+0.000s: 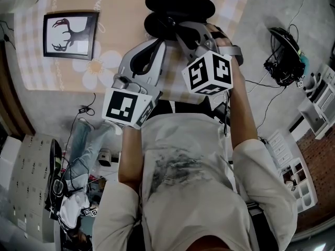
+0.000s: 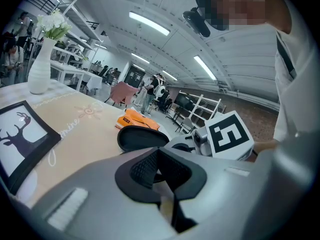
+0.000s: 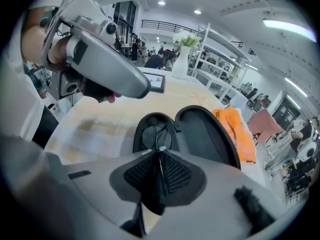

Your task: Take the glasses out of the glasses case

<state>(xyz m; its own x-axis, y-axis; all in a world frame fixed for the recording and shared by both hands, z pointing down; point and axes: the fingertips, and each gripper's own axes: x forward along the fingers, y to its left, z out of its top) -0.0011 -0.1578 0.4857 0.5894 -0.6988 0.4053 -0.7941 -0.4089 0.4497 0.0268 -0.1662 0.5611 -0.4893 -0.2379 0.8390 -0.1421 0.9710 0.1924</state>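
Pinches a thin wire of the glasses (image 3: 155, 135), probably a temple, in the closed right gripper (image 3: 159, 159), ready to lift them from the left half of the open glasses case (image 3: 207, 134) at frame centre; holds left gripper (image 2: 161, 176) closed, empty, aside for clearance

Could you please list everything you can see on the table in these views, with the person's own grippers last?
glasses case: one, black, lying open on the table ahead of the grippers
glasses: one pair, thin dark frame, in one half of the case
framed deer picture: one, black frame, table's left side
vase of flowers: one, white, far left of the table
orange item: one, orange, beyond the case
tablecloth: one, beige, daisy print
left gripper: grey, jaws together, empty
right gripper: grey, pinching the glasses' thin frame
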